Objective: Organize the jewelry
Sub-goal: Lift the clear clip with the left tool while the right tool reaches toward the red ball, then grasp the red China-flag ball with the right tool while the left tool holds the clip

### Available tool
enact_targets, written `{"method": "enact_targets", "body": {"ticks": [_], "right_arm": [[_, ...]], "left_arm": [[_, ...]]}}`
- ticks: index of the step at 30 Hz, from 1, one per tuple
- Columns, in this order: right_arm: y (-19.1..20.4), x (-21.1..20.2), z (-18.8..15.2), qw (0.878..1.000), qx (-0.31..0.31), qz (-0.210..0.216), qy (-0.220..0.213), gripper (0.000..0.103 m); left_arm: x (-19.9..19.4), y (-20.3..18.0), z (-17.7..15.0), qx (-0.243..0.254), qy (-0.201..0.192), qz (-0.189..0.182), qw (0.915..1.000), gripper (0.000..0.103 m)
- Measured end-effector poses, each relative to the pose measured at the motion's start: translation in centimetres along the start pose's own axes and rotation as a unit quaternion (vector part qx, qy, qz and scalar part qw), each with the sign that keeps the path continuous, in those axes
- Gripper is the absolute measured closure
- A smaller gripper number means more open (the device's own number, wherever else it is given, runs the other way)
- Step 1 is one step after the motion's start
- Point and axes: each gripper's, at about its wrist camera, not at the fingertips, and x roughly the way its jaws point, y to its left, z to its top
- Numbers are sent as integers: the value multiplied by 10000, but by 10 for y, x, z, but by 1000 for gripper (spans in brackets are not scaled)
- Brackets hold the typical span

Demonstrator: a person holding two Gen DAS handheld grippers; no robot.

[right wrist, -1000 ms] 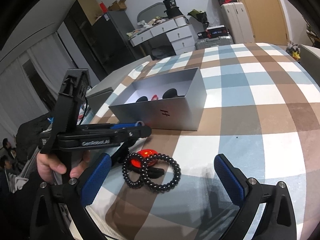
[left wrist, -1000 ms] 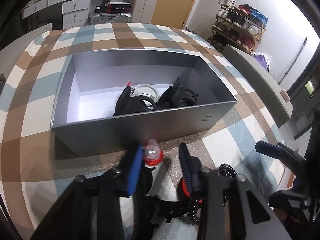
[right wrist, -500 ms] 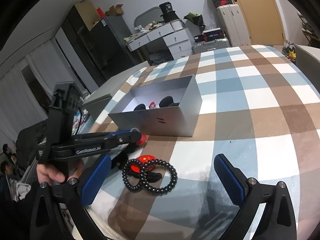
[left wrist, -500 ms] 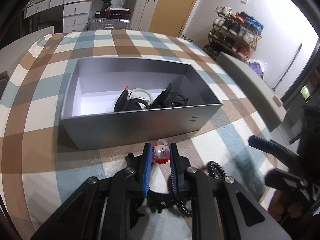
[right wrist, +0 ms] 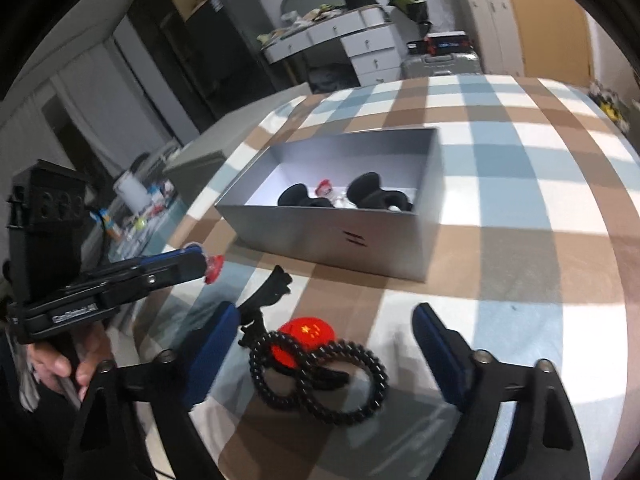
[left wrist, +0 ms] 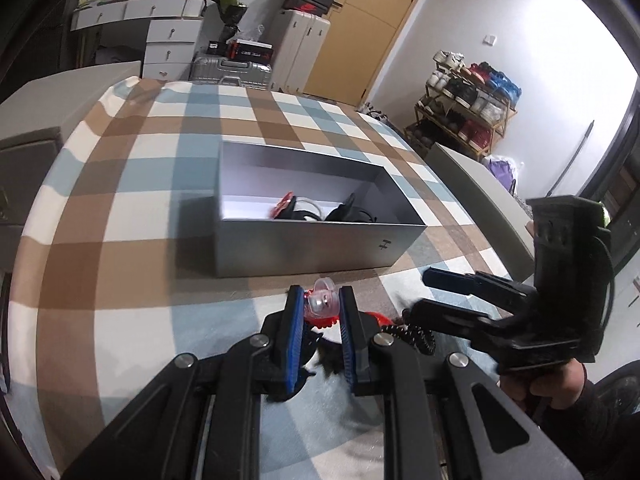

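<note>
My left gripper (left wrist: pixel 319 300) is shut on a small clear and red trinket (left wrist: pixel 320 305) and holds it above the checked cloth, short of the grey box (left wrist: pixel 304 248). It also shows in the right wrist view (right wrist: pixel 208 266). The box (right wrist: pixel 340 236) holds black hair clips (right wrist: pixel 372 196) and a red piece. My right gripper (right wrist: pixel 324 340) is open, above a black bead bracelet (right wrist: pixel 340 384), a red badge (right wrist: pixel 308 332) and a black hair clip (right wrist: pixel 264 292) on the cloth.
The table has a blue, brown and white checked cloth (left wrist: pixel 132 208). A shoe rack (left wrist: pixel 468 116) stands at the right wall. White drawers (left wrist: pixel 168 36) and a suitcase (left wrist: pixel 228 72) stand behind the table.
My left gripper closed on the trinket, then lifted it and drew back from the box. My right gripper tilted down toward the bracelet and stayed open.
</note>
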Motion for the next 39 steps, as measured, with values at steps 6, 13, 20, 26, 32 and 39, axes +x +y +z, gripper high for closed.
{"method": "enact_targets", "body": {"ticks": [6,13,20,26,32,39], "right_arm": [[19,28,3,9970,-467,-358,502,51],[30,26,-4,9911,-940,-575,745,57],[39,20,-15,9877,-1195,-461,892,57],[42,26,-19,9847,-1278,-499,1075,55],[37,26,-19,9869,-1176,-414,1026,56],[27,24,-19,9926,-820,-132,889,74]], "left_arm": [[-1,6,-8,-24,-52,-77,10000,91],[0,14,-14,-111,-63,-173,9998,91],[-1,16,-18,-184,-50,-214,9996,91],[-3,17,-19,-173,-23,-193,9997,91],[-2,16,-21,-201,25,-202,9996,91],[1,14,-20,-165,94,-183,9997,91]]}}
